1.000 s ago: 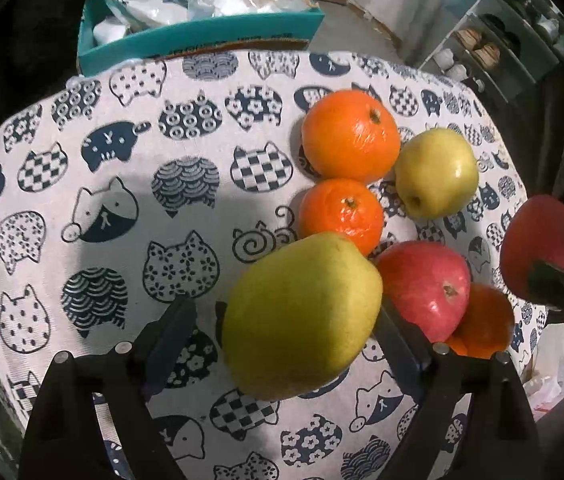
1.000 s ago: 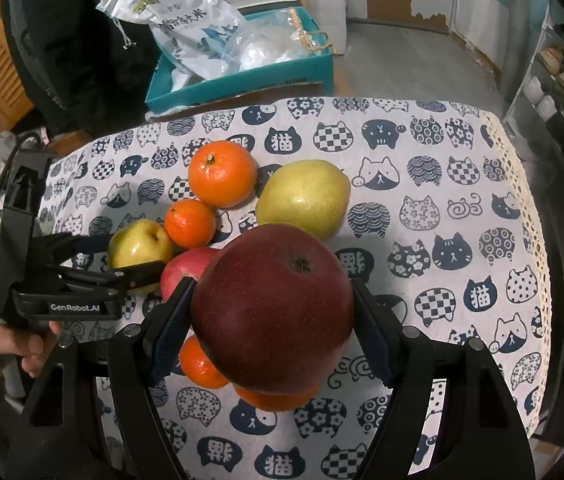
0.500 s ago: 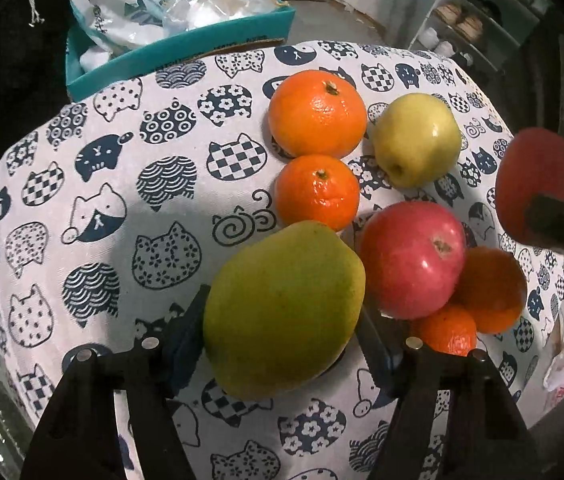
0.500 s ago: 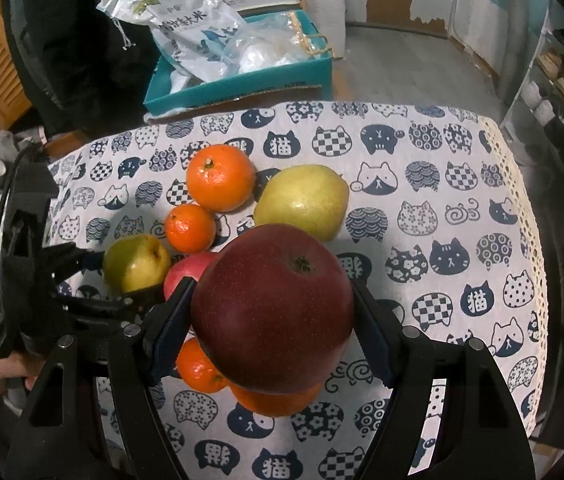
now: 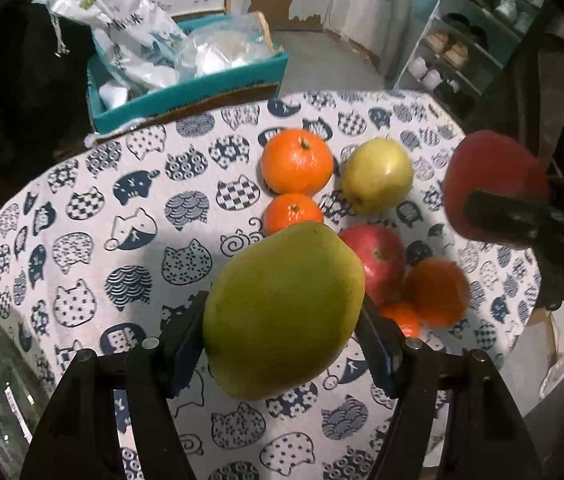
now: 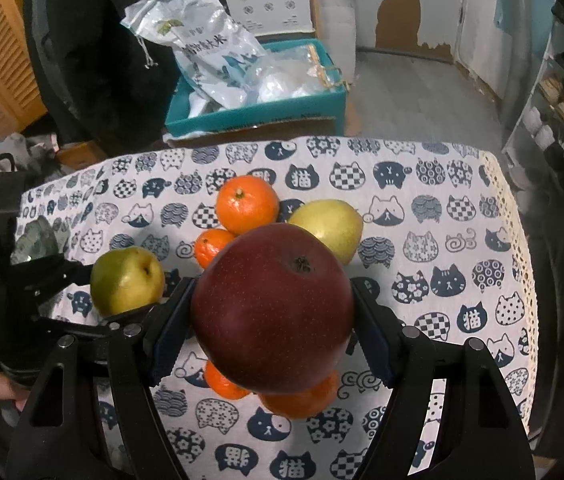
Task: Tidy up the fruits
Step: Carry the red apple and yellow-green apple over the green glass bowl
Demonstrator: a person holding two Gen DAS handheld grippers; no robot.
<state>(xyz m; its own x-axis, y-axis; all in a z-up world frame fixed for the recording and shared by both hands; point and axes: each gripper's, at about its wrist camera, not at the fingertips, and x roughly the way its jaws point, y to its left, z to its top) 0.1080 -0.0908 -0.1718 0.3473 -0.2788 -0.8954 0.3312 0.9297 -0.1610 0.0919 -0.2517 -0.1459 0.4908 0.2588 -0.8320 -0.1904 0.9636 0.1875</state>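
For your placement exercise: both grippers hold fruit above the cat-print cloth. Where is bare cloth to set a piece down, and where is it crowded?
Free: the tablecloth left of the oranges, and the stretch right of the yellow pear. Crowded: the fruit cluster mid-table.

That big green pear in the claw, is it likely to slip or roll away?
The green pear looks smooth and rounded, so it might slip; the left claw pinches only its sides. Set on the flat tablecloth, it would probably roll or wobble.

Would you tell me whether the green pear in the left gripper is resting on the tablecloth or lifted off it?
Lifted. The green pear is clamped in the left gripper, and the tablecloth shows beneath it.
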